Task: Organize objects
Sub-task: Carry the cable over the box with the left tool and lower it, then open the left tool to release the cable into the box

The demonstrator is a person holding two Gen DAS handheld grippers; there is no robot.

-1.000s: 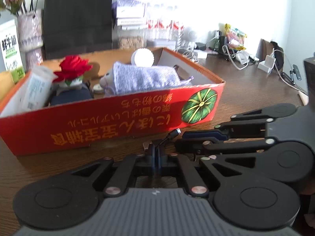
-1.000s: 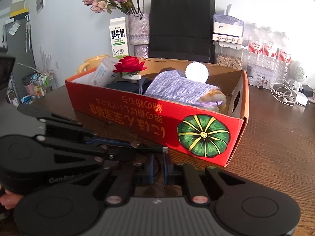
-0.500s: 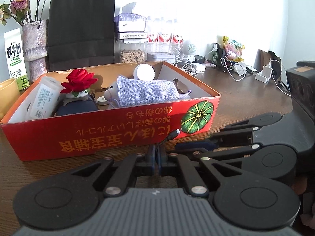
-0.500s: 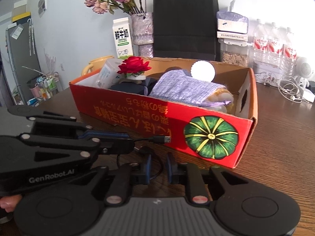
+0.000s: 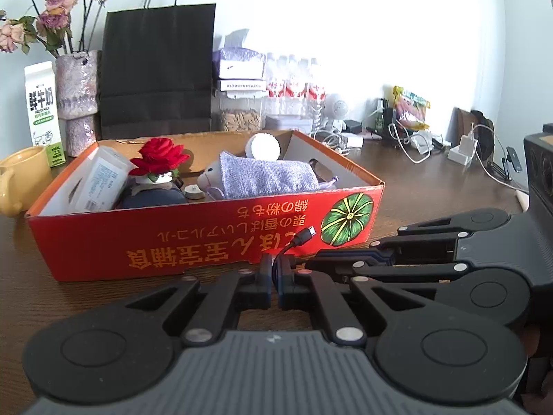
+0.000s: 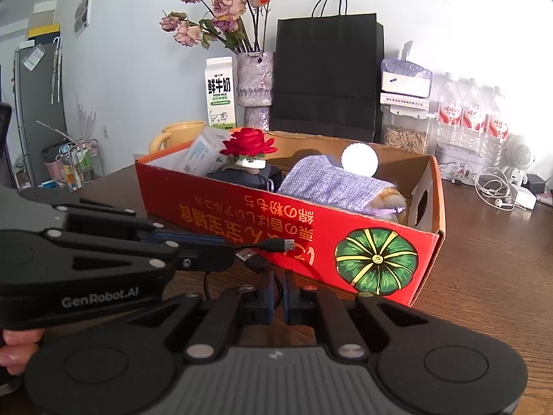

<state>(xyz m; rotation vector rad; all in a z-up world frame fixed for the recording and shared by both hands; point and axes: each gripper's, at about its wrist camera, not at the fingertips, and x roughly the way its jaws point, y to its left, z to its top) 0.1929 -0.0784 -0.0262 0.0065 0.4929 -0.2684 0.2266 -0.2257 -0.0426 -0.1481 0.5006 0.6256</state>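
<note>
I hold both grippers low over the wooden table [image 5: 432, 186], just in front of the long red wall of the cardboard box [image 5: 207, 238]. Between my fingertips and this wall there is only a narrow strip of bare wood. To the right of the box the table is free until the white chargers and cables [image 5: 459, 148] near the back edge. Behind the box stand a black paper bag [image 5: 157, 69], a vase [image 6: 254, 86] and a milk carton [image 6: 218, 93], so there is little room there.

The left gripper [image 5: 275, 276] is clenched on a black cable [image 5: 293, 240]; its small plug [image 5: 307, 232] sticks up and to the right in front of the box print. In the right wrist view, the right gripper [image 6: 278, 294] is closed on the same cable, which passes between its fingers, while the two plugs [image 6: 255, 259] hang free just beyond the tip of the left gripper.

Compared with one second ago, both cameras are higher and a bit farther back: more of the box interior shows, with the red rose [image 5: 160, 155] and the lilac knitted pouch [image 5: 266, 176], and the cable is lifted off the table.

The two grippers cross at nearly a right angle, fingertips close together, both pointing toward the box.
</note>
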